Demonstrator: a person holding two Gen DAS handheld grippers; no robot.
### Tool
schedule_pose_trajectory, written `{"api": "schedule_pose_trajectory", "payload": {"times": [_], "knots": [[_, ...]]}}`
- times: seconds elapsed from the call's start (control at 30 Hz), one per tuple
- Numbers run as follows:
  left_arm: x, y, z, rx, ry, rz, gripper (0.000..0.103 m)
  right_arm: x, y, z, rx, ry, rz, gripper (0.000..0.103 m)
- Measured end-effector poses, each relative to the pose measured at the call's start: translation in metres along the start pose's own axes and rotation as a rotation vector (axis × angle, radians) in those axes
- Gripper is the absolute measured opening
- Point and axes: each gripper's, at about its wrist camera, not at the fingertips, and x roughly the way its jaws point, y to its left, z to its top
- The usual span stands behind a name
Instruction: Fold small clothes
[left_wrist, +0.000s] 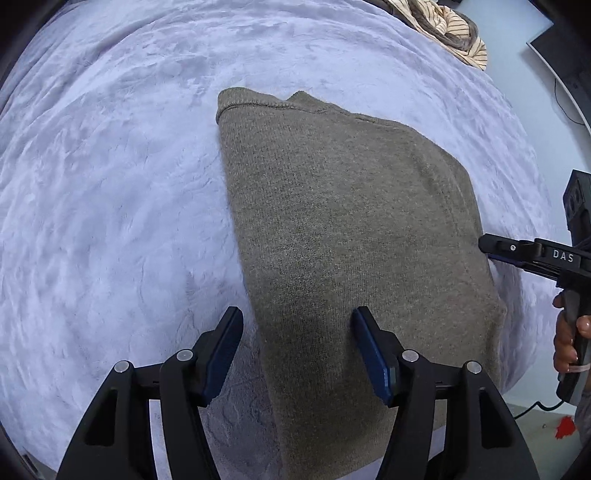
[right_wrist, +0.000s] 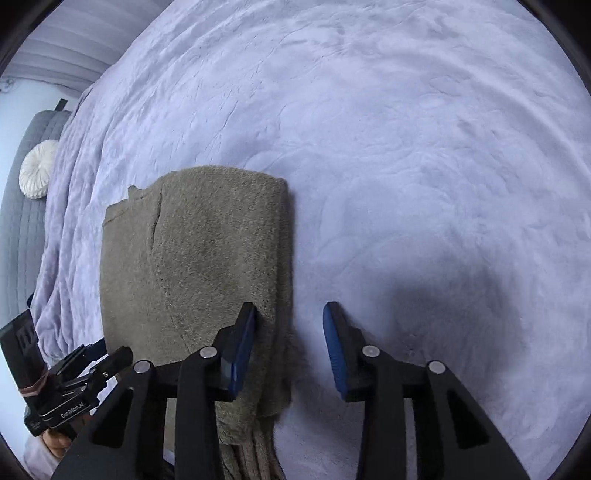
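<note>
I see the olive-grey knit garment (left_wrist: 351, 236) lying flat on the lavender bed cover (left_wrist: 110, 184), folded into a neat oblong with several layers stacked along one long edge. A stitched hem runs across its far end, and its top face looks smooth.

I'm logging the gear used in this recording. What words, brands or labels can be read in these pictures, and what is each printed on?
"DAS": on the right gripper, side of its black body.
"GenRobot.AI": on the left gripper, on its black body.
A small label lower on that body is too blurred to read.
</note>
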Motion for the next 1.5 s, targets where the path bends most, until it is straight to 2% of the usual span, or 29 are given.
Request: {"api": "schedule_pose_trajectory", "payload": {"times": [0.03, 0.1, 0.13, 0.17, 0.27, 0.33, 0.4, 0.43, 0.47, 0.5, 0.67, 0.8, 1.0, 1.1, 1.27, 1.33, 1.37, 1.5], "knots": [[-0.003, 0.000, 0.000, 0.005, -0.001, 0.006, 0.063, -0.007, 0.000, -0.003, -0.004, -0.003, 0.000, 0.040], [-0.010, 0.000, -0.001, 0.012, -0.009, 0.013, 0.063, -0.021, 0.005, -0.012, -0.024, -0.021, 0.043, 0.033], [-0.013, 0.001, -0.001, 0.013, -0.012, 0.012, 0.063, -0.027, 0.013, -0.017, -0.040, -0.026, 0.082, 0.023], [-0.015, 0.001, -0.001, 0.015, -0.015, 0.010, 0.063, -0.032, 0.023, -0.024, -0.066, -0.019, 0.124, 0.018], [-0.011, -0.002, -0.003, 0.026, 0.002, 0.012, 0.063, -0.033, 0.051, -0.043, -0.151, 0.031, 0.194, 0.015], [-0.002, -0.005, -0.006, 0.024, 0.024, 0.017, 0.063, -0.023, 0.068, -0.058, -0.219, 0.071, 0.133, 0.014], [0.001, -0.007, -0.009, 0.022, 0.020, 0.013, 0.063, -0.008, 0.071, -0.068, -0.274, 0.086, 0.008, 0.014], [0.002, -0.007, -0.010, 0.025, 0.020, 0.011, 0.067, 0.003, 0.073, -0.071, -0.288, 0.092, -0.053, 0.005], [0.003, -0.007, -0.010, 0.026, 0.022, 0.017, 0.071, 0.011, 0.066, -0.073, -0.291, 0.099, -0.081, 0.000], [0.004, -0.006, -0.010, 0.025, 0.022, 0.030, 0.077, 0.017, 0.059, -0.074, -0.280, 0.104, -0.080, 0.000], [0.005, -0.003, -0.009, 0.017, 0.040, 0.018, 0.077, 0.033, 0.056, -0.071, -0.245, 0.121, -0.084, 0.000], [0.002, -0.005, -0.010, 0.036, 0.056, 0.031, 0.077, 0.024, 0.059, -0.077, -0.242, 0.114, -0.111, 0.000], [-0.004, -0.006, -0.021, 0.043, 0.097, 0.048, 0.077, 0.016, 0.061, -0.082, -0.166, 0.123, -0.131, 0.000], [-0.005, -0.008, -0.032, 0.070, 0.130, 0.072, 0.077, 0.010, 0.068, -0.084, -0.160, 0.120, -0.159, 0.000], [-0.006, -0.003, -0.046, 0.057, 0.172, 0.065, 0.077, 0.007, 0.072, -0.096, -0.147, 0.132, -0.220, 0.000], [-0.012, 0.000, -0.048, 0.038, 0.159, 0.049, 0.077, 0.004, 0.073, -0.098, -0.126, 0.128, -0.242, 0.000], [-0.015, 0.001, -0.047, 0.034, 0.149, 0.040, 0.077, 0.001, 0.075, -0.098, -0.110, 0.120, -0.242, 0.004], [-0.026, 0.004, -0.036, 0.039, 0.118, 0.030, 0.077, -0.015, 0.074, -0.092, -0.024, 0.078, -0.219, 0.004]]}}
